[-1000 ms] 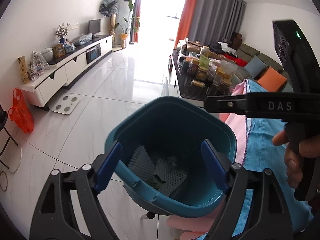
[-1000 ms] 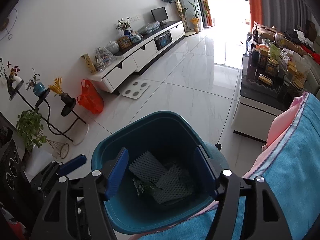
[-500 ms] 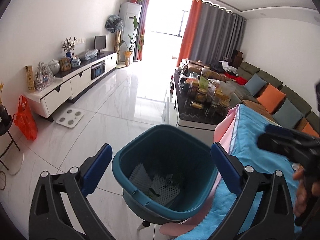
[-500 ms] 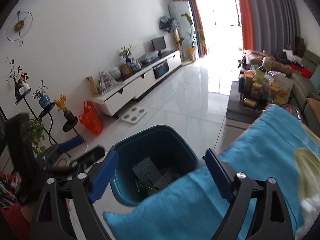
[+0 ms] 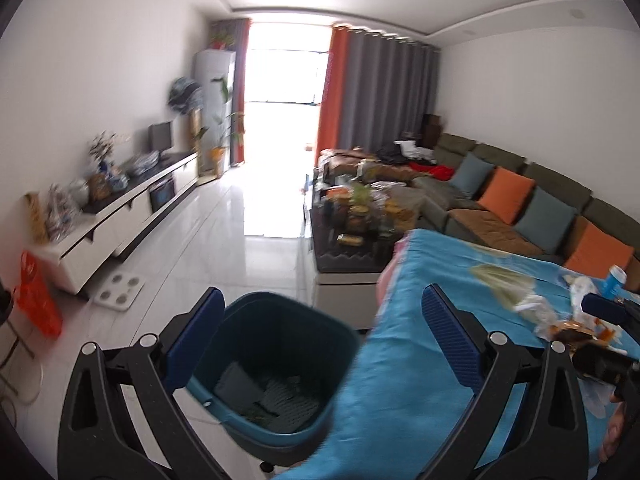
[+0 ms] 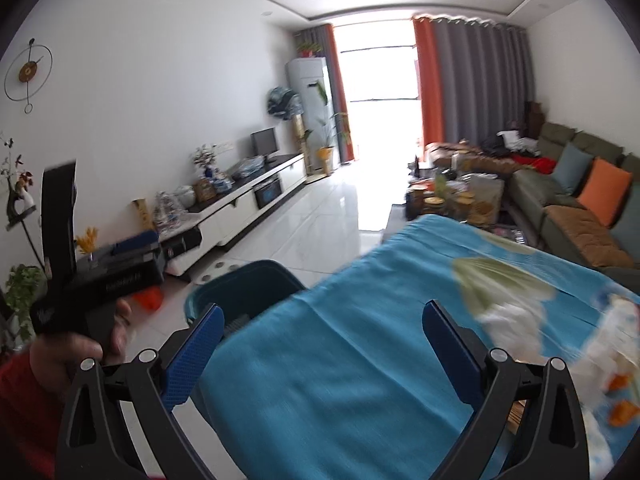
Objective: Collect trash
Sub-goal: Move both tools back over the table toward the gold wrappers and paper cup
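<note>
Left wrist view: the left gripper [image 5: 320, 336] is spread wide and empty above the teal bin [image 5: 276, 376], where foam netting [image 5: 276, 396] lies. At three o'clock, wrappers [image 5: 560, 320] litter the blue tablecloth [image 5: 400, 380]. Only the right wrist view shows the right gripper [image 6: 320, 340], its empty jaws opening over the cloth, and a hand [image 6: 68, 356] at nine o'clock.

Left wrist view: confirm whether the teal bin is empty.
No. The bin holds grey foam-net wrappers at its bottom.
</note>
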### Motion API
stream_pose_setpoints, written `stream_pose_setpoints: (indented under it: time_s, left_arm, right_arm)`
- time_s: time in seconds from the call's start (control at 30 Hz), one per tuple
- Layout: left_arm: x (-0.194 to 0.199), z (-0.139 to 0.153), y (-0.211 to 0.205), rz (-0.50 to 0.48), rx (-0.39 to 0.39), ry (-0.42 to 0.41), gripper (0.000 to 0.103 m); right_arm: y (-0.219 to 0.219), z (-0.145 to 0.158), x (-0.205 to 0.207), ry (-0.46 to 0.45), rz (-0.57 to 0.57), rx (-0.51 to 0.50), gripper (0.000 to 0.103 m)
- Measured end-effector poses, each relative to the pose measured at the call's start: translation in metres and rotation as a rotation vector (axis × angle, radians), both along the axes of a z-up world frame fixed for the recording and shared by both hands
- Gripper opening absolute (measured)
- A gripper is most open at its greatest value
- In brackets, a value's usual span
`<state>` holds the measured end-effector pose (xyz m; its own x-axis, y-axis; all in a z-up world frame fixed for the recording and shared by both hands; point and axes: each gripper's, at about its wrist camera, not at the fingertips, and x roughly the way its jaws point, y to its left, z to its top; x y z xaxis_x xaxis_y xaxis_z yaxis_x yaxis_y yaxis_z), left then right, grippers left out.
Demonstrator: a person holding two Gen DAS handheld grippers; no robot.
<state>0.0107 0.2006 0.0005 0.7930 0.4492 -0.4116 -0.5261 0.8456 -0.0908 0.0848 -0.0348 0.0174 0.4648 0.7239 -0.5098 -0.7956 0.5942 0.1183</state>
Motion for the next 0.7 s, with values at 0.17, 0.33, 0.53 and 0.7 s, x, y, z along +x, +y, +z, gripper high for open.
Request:
stream_pose_setpoints:
  time_s: [0.17,0.33,0.53,0.7]
  left_arm:
    - [0.015,0.004,-0.035,-0.099,0.003,-0.014,0.097]
    - [0.033,-0.003,-0.071,-0.213,-0.016,0.002,0.097]
    - [0.051,-0.021,-0.115,-0.364,-0.023,0.025,0.097]
    - [0.066,-0.029,-0.147,-0.472,-0.022,0.046,0.097]
  right_arm:
    - [-0.046,-0.012,-0.006,0.011,-0.128,-0.012,0.096]
    - [-0.086,-0.022,-0.017,-0.004,-0.257,-0.042,0.096]
    - [-0.128,-0.035,-0.02,-0.013,-0.427,-0.078,0.096]
    - [-0.144,-0.049,-0.013,0.011,-0.544,-0.108,0.096]
